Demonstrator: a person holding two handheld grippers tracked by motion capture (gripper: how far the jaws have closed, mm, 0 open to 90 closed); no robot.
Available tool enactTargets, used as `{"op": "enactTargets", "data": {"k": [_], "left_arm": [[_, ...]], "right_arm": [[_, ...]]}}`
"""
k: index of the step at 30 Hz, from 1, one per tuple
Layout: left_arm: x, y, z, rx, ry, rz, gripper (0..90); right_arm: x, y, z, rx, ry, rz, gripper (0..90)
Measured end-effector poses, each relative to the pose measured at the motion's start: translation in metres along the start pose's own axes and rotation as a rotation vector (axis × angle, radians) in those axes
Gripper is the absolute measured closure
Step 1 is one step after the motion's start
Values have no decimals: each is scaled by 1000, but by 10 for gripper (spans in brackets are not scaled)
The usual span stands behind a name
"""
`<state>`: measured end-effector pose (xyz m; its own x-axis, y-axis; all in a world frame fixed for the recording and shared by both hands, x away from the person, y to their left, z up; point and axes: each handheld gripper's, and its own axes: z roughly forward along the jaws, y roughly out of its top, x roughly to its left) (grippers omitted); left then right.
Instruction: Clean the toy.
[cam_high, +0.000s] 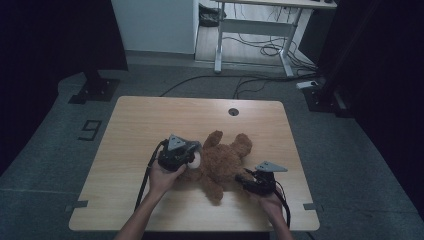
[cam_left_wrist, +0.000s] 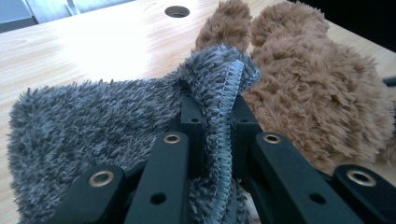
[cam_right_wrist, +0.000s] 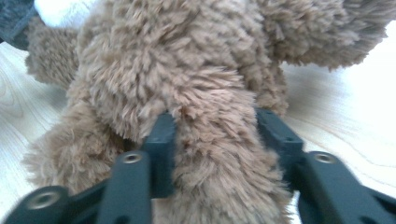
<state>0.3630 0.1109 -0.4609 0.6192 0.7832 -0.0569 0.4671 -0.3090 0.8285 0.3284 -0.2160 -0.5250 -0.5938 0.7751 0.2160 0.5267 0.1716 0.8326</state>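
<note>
Teddy bear (cam_high: 222, 162): brown plush, lying flat at the centre of the high view on a light wooden table (cam_high: 145, 120), slightly toward the lower right of the tabletop, with limbs splayed toward the upper right and lower centre of the frame. Grey cloth (cam_left_wrist: 93, 121): fleecy, with a pale stitched hem, at centre and left of the left gripper view, draped over the jaws and just beside the bear's fur; a white patch (cam_high: 196, 159) shows at the bear's left edge in the high view, what it is cannot be told. Left gripper (cam_high: 176, 154): at centre left of the high view, against the bear's left side, jaws closed tight on the hemmed edge of the cloth, which stands pinched between them in the left gripper view; the hold by the hem probably serves to carry the cloth up to or across the bear. Right gripper (cam_high: 257, 182): at lower right of the bear in the high view; in the right gripper view its jaws stand on either side of a thick plush limb (cam_right_wrist: 215, 154), parted about its width and touching the fur, though a firm squeeze cannot be made out; the placement likely steadies the toy while the other hand works the cloth. Cable hole (cam_high: 233, 111): round, in the table's upper middle.
</note>
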Motion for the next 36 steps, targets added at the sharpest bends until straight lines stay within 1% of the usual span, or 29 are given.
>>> {"op": "enactTargets", "data": {"k": [2, 4, 6, 7, 10, 13, 15, 18, 22, 24, 26, 27, 29, 32, 34, 36], "left_arm": [[0, -5, -3, -9, -17, -9, 802], [0, -9, -6, -21, -45, -26, 803], [-1, -14, -10, -30, -64, -33, 804], [-2, -16, -12, -36, -71, -38, 804], [-4, -22, -15, -50, -78, -44, 804], [-6, -26, -17, -59, -78, -41, 804], [-7, -27, -18, -61, -76, -38, 804], [-7, -28, -19, -65, -81, -44, 803], [-6, -29, -19, -69, -90, -55, 803], [-6, -29, -19, -70, -89, -54, 803], [-7, -30, -20, -69, -90, -52, 803], [-7, -31, -20, -69, -92, -53, 803], [-7, -31, -20, -72, -95, -55, 802], [-7, -32, -20, -80, -95, -59, 801], [-8, -33, -20, -88, -93, -58, 801], [-7, -33, -19, -92, -92, -58, 800]], "right_arm": [[0, 3, -5, -25, 11, 13, 425], [1, 7, -9, -58, 13, 26, 380], [2, 13, -12, -79, 5, 40, 332], [3, 17, -11, -75, 3, 52, 304], [6, 23, -4, -65, 25, 71, 283], [12, 28, 7, -37, 29, 61, 249], [13, 32, 12, -35, 32, 72, 231], [13, 37, 16, -21, 30, 73, 209], [12, 39, 19, -3, 42, 79, 194], [14, 39, 21, 14, 40, 68, 186], [16, 37, 24, 34, 43, 48, 214], [18, 35, 26, 36, 33, 29, 256], [20, 33, 27, 33, 25, 8, 328], [20, 31, 28, 32, 33, -2, 453], [18, 30, 28, 28, 46, 7, 507], [17, 29, 28, 13, 45, 4, 543]]}}
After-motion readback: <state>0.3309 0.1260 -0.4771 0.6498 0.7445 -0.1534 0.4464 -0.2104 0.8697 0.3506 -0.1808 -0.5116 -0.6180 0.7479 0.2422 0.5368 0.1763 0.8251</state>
